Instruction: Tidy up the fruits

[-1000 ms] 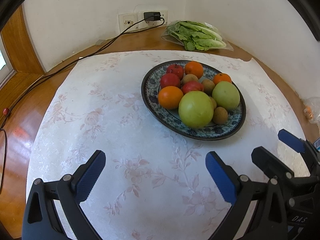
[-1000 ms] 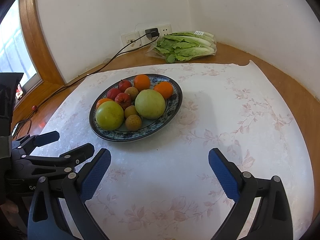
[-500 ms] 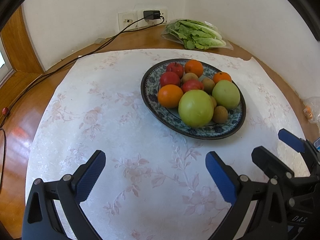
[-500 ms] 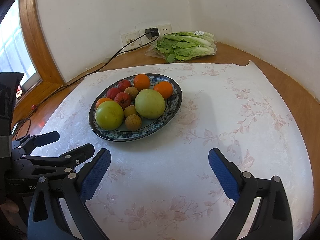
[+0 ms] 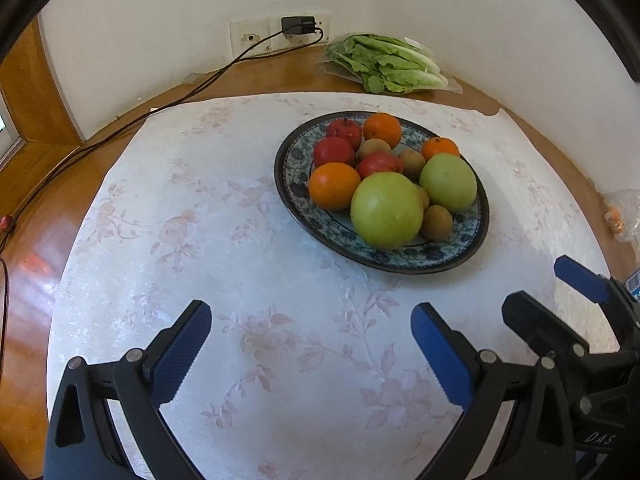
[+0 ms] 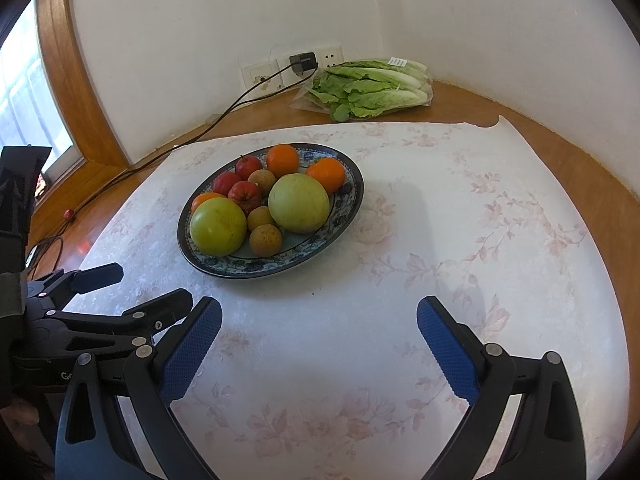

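Note:
A blue-patterned plate (image 5: 292,168) (image 6: 352,204) on a white floral cloth holds two big green fruits (image 5: 386,210) (image 6: 299,203), oranges (image 5: 334,185) (image 6: 282,160), red apples (image 5: 334,151) (image 6: 244,195) and small brown fruits (image 5: 437,222) (image 6: 265,240). My left gripper (image 5: 310,344) is open and empty over the cloth, short of the plate. My right gripper (image 6: 318,332) is open and empty, also short of the plate. Each gripper shows at the edge of the other's view: the right one (image 5: 552,300), the left one (image 6: 120,288).
A bag of lettuce (image 5: 386,64) (image 6: 370,88) lies at the back by the wall. A black cable (image 5: 160,110) runs from a plugged charger (image 5: 298,24) over the wooden table (image 5: 24,216) to the left. A plastic bag (image 5: 626,214) sits at the right edge.
The plate sits slightly closer and lower in the right wrist view; the left wrist view is almost the same. Both grippers stay open.

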